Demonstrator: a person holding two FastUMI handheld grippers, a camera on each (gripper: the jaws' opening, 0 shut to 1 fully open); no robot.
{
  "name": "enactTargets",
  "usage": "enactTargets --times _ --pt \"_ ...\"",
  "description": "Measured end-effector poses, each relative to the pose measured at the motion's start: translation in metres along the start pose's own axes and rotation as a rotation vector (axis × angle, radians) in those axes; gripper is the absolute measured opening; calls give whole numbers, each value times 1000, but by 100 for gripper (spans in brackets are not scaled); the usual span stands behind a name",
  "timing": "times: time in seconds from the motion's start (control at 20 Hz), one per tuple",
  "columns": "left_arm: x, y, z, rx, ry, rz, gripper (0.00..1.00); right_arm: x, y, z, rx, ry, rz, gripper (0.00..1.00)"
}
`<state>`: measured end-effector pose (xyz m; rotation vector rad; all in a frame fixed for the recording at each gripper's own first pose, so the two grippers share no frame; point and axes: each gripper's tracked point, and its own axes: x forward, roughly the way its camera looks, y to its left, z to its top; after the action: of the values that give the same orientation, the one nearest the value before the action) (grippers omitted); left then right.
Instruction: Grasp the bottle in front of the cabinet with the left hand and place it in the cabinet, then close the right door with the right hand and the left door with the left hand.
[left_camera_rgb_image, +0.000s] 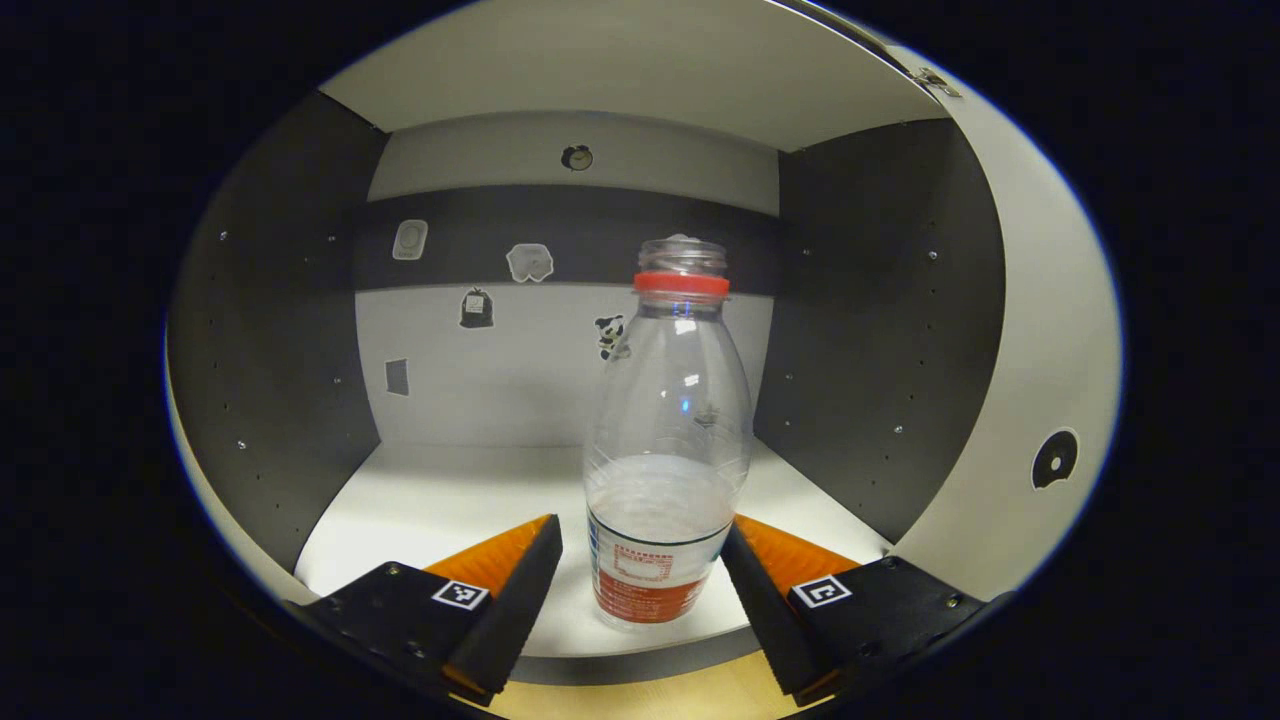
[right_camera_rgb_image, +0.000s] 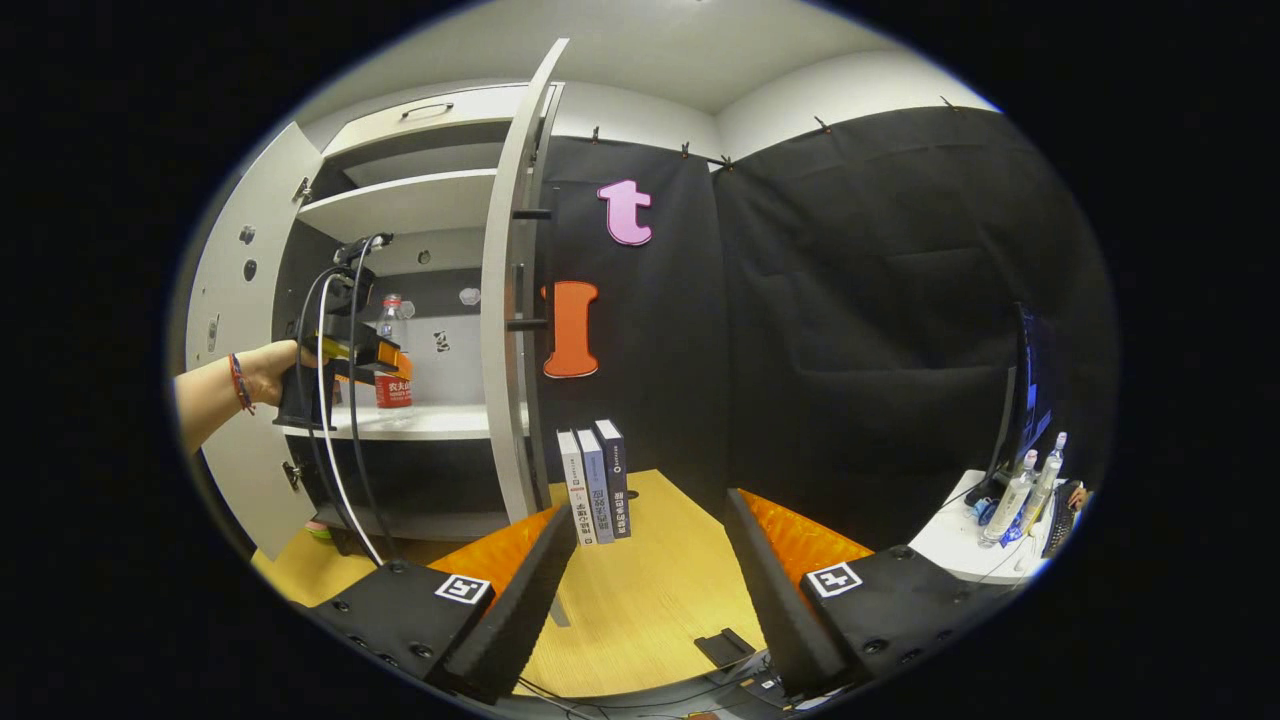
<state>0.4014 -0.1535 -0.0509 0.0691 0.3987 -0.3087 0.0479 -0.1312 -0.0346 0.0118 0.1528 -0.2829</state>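
Since our left tongs (left_camera_rgb_image: 640, 570) sit wide open around the standing bottle (left_camera_rgb_image: 668, 440), we should pull straight back toward 6 o'clock, right tongs (right_camera_rgb_image: 645, 570) open too.

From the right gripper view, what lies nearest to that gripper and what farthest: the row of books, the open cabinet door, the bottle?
1. Books: upright on the wooden table, just ahead.
2. Cabinet door: open, behind them, left.
3. Bottle: deepest, on the cabinet shelf.

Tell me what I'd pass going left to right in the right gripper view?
Hand → left gripper → bottle → right door → books → spray bottles.
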Motion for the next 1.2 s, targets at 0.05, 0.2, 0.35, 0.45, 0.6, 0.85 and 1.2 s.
enactTargets --times 0.05,0.2,0.35,0.45,0.6,0.85,1.2 --pt "-4 0 2 0 -7 1 95 1 0 2 -2 -4 2 98" --pt "-16 2 6 1 -30 14 95 2 1 10 -12 -22 13 98" --pt "-26 6 9 -2 -44 31 95 3 6 18 -10 -38 32 98" --pt "-33 8 9 -8 -48 35 95 1 7 23 -11 -46 39 98" --pt "-37 10 7 -33 -55 42 95 -4 8 27 -18 -54 52 98" --pt "-60 18 1 -56 -51 58 95 -10 9 31 -19 -58 61 98" --pt "-139 26 5 -68 -113 81 95 -5 15 47 -60 -87 97 98"
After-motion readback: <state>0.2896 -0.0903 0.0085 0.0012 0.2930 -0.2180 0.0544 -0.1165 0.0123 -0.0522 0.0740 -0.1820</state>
